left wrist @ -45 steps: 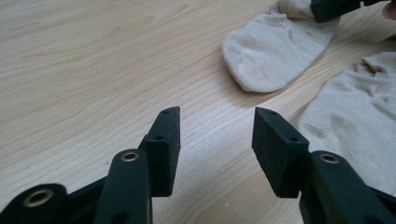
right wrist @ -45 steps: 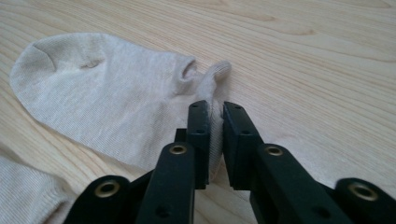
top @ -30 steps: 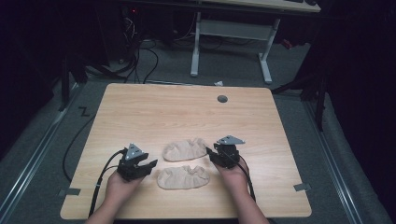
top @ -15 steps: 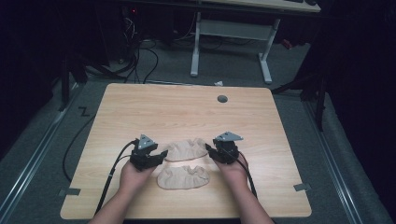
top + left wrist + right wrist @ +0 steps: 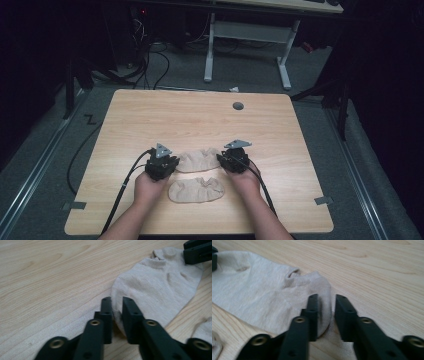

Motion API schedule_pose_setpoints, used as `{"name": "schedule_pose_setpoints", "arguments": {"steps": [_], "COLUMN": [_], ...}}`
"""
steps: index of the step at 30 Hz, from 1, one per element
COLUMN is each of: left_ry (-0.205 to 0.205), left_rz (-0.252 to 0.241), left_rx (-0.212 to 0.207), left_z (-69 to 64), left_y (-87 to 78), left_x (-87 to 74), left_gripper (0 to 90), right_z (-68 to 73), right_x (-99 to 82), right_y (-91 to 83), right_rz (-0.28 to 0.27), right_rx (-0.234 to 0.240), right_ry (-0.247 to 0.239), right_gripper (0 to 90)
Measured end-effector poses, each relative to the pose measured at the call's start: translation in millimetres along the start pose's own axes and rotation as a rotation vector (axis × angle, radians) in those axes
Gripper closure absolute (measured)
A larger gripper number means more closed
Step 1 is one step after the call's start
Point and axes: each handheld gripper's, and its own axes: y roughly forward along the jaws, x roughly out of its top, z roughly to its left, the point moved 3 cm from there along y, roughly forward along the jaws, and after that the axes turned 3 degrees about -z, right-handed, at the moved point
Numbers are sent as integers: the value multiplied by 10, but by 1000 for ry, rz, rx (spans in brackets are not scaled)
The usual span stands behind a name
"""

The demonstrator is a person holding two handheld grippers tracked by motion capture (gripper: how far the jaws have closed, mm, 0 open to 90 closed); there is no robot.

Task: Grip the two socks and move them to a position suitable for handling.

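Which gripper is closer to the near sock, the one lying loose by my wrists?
Left, narrowly. The left gripper sits just beyond the near sock at its left end; the right gripper is slightly farther, past its right end. Both pinch the far sock.

— What lies on the desk (image 5: 150, 120)?
— Two socks, near the person's edge. The farther sock (image 5: 200, 160) lies across, and the nearer sock (image 5: 196, 190) lies just before it, close but seemingly apart.
— And the tools?
— The left tool (image 5: 172, 162) sits at the farther sock's left end, the right tool (image 5: 222, 161) at its right end, so that sock lies between them. In the left gripper view the sock's edge stands between the jaws.
— Anything behind?
— A round hole (image 5: 238, 106) in the desk, toward the far edge, right of the middle. Beyond the desk, on the floor, stands another desk's frame (image 5: 247, 35).
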Motion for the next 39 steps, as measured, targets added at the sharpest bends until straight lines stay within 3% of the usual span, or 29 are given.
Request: {"name": "schedule_pose_setpoints", "arguments": {"steps": [4,11,26,39], "left_ry": [11,8,16,45], "left_rz": [-6,-52,-100,-111], "left_rx": [3,-5,-15,-82], "left_z": [-24,-63,-79,-212], "left_y": [0,-90,-294,-759], "left_x": [-9,43,77,-12], "left_gripper": [869,872,877,878], "right_z": [13,29,172,485], "right_x": [-8,22,44,-13], "right_y": [9,-70,-283,-761], "right_rz": [9,-35,-131,-216], "right_rx": [7,-4,3,56], "right_ry": [-7,-12,-46,-124], "right_gripper": [856,861,861,861]}}
